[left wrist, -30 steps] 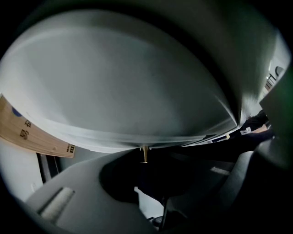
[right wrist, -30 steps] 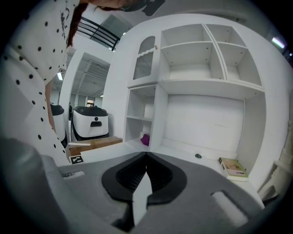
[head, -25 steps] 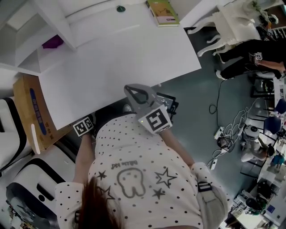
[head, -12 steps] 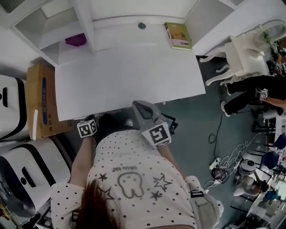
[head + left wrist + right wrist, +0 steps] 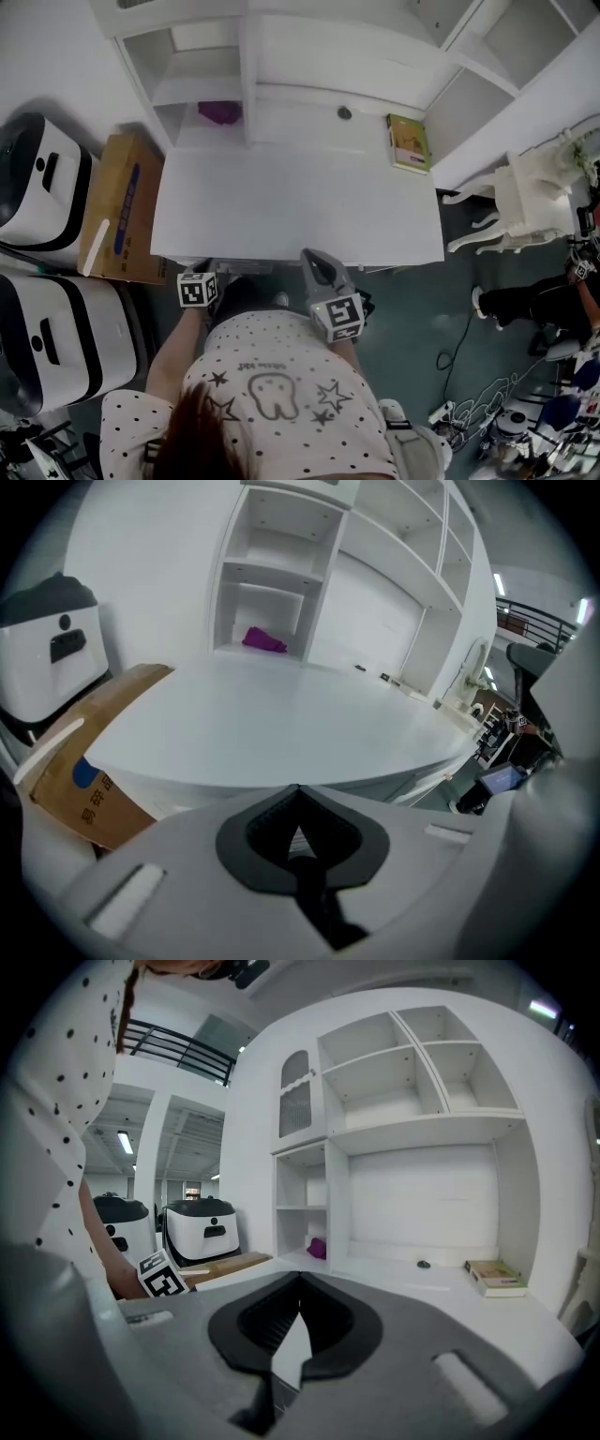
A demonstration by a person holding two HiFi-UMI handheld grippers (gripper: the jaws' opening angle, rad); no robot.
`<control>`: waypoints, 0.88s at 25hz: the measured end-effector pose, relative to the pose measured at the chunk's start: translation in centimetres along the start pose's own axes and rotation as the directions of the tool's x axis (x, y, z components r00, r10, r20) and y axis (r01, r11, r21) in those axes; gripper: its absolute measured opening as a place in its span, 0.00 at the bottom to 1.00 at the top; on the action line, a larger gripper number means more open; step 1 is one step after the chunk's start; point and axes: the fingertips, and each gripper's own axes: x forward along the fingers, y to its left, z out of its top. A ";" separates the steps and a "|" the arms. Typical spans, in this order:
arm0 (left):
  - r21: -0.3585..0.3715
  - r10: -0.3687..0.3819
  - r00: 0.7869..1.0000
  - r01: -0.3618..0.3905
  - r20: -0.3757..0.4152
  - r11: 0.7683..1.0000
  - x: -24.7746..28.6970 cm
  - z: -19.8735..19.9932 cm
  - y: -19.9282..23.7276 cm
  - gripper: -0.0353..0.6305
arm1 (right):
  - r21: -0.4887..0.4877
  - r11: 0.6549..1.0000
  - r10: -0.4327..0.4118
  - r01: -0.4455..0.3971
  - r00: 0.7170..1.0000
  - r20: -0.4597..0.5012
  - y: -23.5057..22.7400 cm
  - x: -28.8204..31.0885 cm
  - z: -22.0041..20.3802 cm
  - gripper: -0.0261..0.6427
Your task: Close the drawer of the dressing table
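Drawer [image 5: 234, 266] looks about home under the dressing table [image 5: 300, 206], left gripper [image 5: 298, 799] (jaws just closed together, empty) and right gripper [image 5: 300, 1281] pressed shut; perhaps one last nudge.

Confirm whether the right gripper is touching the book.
Apart. Head view: the right gripper is at the front of the table, the book at its back, bare top between.
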 end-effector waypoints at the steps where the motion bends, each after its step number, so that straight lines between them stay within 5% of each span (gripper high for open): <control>1: 0.002 -0.005 1.000 0.005 0.018 1.000 -0.3 0.6 -0.1 0.04 | 0.000 1.000 0.000 0.000 1.000 0.002 0.1 0.2 -0.1 0.04; 13: 0.084 -0.150 0.973 0.137 0.178 0.987 -3.5 7.8 -3.1 0.04 | -0.003 0.999 0.037 -0.037 0.998 -0.045 5.0 4.6 0.7 0.04; 22: 0.201 -0.210 0.947 0.163 0.244 0.966 -7.0 12.2 -3.2 0.04 | 0.003 1.000 0.017 -0.017 0.997 -0.077 9.1 6.1 2.8 0.04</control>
